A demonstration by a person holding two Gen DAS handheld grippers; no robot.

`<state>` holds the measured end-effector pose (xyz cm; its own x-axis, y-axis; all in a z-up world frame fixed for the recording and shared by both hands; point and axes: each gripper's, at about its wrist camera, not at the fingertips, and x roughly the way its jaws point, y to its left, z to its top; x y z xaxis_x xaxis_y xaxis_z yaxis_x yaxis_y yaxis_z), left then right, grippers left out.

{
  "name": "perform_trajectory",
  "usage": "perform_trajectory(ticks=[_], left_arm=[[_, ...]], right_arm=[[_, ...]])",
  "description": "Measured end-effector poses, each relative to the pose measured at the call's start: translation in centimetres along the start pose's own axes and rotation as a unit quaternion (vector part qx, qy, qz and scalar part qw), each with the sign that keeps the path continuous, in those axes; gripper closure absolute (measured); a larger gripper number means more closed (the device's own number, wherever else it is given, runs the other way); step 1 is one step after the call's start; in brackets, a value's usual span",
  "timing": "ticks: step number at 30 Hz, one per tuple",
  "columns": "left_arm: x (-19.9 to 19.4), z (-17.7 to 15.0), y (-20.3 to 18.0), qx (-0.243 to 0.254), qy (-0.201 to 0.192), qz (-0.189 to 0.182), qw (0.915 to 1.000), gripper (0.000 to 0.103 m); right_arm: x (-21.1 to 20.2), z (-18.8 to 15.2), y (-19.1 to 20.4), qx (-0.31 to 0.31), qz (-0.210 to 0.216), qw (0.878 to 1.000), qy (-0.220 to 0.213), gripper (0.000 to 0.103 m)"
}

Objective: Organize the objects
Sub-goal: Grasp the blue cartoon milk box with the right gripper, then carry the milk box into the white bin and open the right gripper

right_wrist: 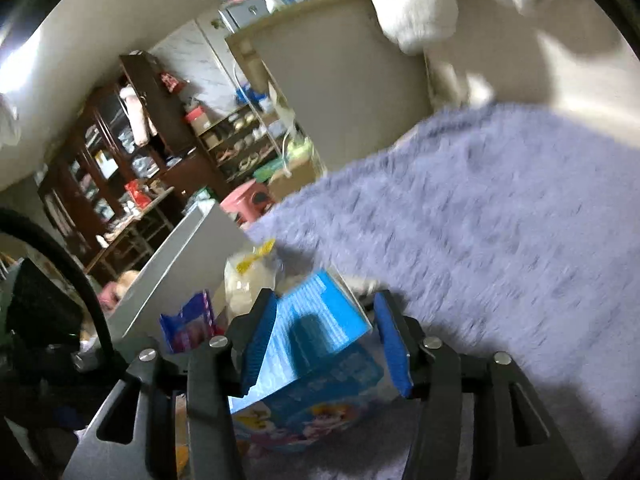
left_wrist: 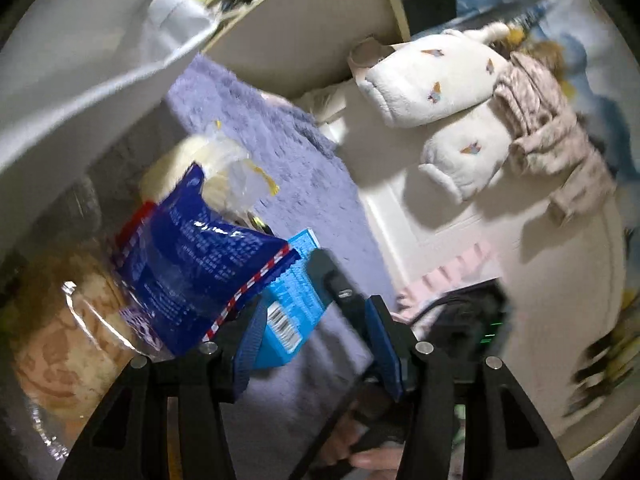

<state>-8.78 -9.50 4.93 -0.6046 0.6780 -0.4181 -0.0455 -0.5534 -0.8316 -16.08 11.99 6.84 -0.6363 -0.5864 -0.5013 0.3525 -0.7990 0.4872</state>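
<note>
While the light blue box [right_wrist: 316,344] lies on the purple blanket [right_wrist: 500,208], right hand-held gripper [right_wrist: 326,344] straddling it, pads not pressing, left hand-held gripper [left_wrist: 316,340] part open beside the box, dark blue snack bag [left_wrist: 196,264] left of the box.

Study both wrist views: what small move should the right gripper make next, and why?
Probably ease the right gripper forward and close on the blue box. The box already lies between its open blue pads on the purple blanket, though the right pad stands clear of it. The left gripper hovers open beside the dark blue packet, so the box looks free to take.
</note>
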Motion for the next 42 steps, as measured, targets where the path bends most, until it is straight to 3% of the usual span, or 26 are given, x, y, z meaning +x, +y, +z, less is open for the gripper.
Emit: perform_trajectory(ticks=[2,5,8,10,14,17,19,22,26,27,33,37,39,42], left_arm=[[0.6,0.1,1.1,-0.034,0.025,-0.047,0.9980,0.054],[1.1,0.0,2.1,-0.070,0.049,-0.086,0.9927,0.055],[0.8,-0.3,2.4,-0.099,0.064,-0.084,0.9895,0.056],[0.3,-0.4,2.0,-0.096,0.072,-0.059,0.9910,0.056],[-0.9,-0.1,0.9,-0.057,0.061,0.011,0.9965,0.055],[-0.3,-0.1,0.7,-0.039,0.057,0.053,0.9962,0.054],[0.8,-0.1,1.0,-0.041,0.062,0.042,0.9963,0.054],[1.8,-0.3,1.0,-0.039,0.066,0.021,0.9969,0.054],[1.8,-0.1,0.7,-0.023,0.053,0.024,0.9980,0.054],[1.7,0.0,0.6,-0.017,0.048,0.026,0.9983,0.054],[1.6,0.2,0.0,0.002,0.061,-0.006,0.9981,0.046],[1.9,-0.4,-2.1,0.042,0.086,-0.001,0.9954,0.046],[1.1,-0.4,-2.9,0.050,0.080,-0.011,0.9955,0.045],[-1.0,0.2,-4.1,0.068,0.056,-0.009,0.9961,0.043]], right_arm=[[-0.7,-0.5,-0.5,0.019,0.020,1.000,0.001,0.049],[-2.4,-0.9,-1.5,0.056,0.052,0.997,0.013,0.049],[-4.9,-1.9,-2.9,0.111,0.100,0.989,0.015,0.052],[-5.7,-2.2,-2.9,0.129,0.126,0.983,0.021,0.052],[-6.7,-1.7,-0.6,0.085,0.077,0.993,0.016,0.053],[-7.2,-1.0,0.0,0.056,0.024,0.998,-0.024,0.051],[-6.6,-0.3,-0.3,0.033,0.002,0.998,-0.052,0.047],[-4.5,0.1,-1.8,0.047,0.011,0.997,-0.066,0.042],[-0.3,-1.3,-3.2,0.102,0.068,0.992,0.015,0.038],[-0.2,-1.5,-3.2,0.103,0.072,0.992,0.015,0.038],[-3.4,-0.6,-1.7,0.095,0.058,0.993,0.037,0.038],[-5.9,0.5,0.4,0.096,0.001,0.994,0.054,0.038],[-7.0,1.0,1.9,0.081,-0.016,0.995,0.049,0.038],[-8.4,1.6,3.6,0.074,-0.009,0.996,0.045,0.038]])
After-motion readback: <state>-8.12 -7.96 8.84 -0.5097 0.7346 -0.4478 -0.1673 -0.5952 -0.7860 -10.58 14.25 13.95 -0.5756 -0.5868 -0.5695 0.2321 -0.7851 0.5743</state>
